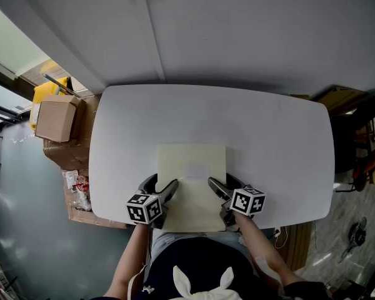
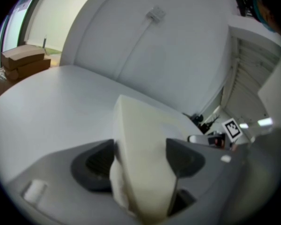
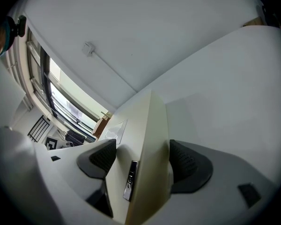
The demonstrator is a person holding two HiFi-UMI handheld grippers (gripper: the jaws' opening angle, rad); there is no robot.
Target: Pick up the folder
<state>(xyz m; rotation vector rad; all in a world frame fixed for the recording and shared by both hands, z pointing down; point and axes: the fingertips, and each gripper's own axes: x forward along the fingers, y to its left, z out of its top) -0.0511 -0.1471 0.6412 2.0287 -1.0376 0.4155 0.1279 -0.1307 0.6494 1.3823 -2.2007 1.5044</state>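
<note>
Cardboard box (image 1: 55,119): is sitting off the left end of the table (image 1: 269,142), well apart from the work and likely posing no hazard.
Left gripper (image 1: 167,191): is biting down on the left edge of the folder (image 1: 192,174) near its front corner, with the jaws closed in against the folder's thickness.
Risk at the left: the pale material is bulging between the pads in the left gripper view, so the jaws may be pinching a cover or loose sheets and not the whole stack. If so, the rest could be peeling away as the folder is rising.
Folder: is lying at the near middle of the table, its front end reaching past the near edge toward the person. Whether any of it is off the surface cannot be told.
Risk in the middle: with both holds near the front, the far end is probably going to sag and drag, and any contents may slide out that way.
Right gripper (image 1: 216,189): is clamping the folder's right edge, jaws pressed onto both faces.
Metal clip (image 3: 129,179): is showing on the folder just beside the inner pad.
Risk at the right: a pad bearing on that smooth metal could be slipping.
Both grippers: raising them unevenly would be twisting or creasing the folder.
</note>
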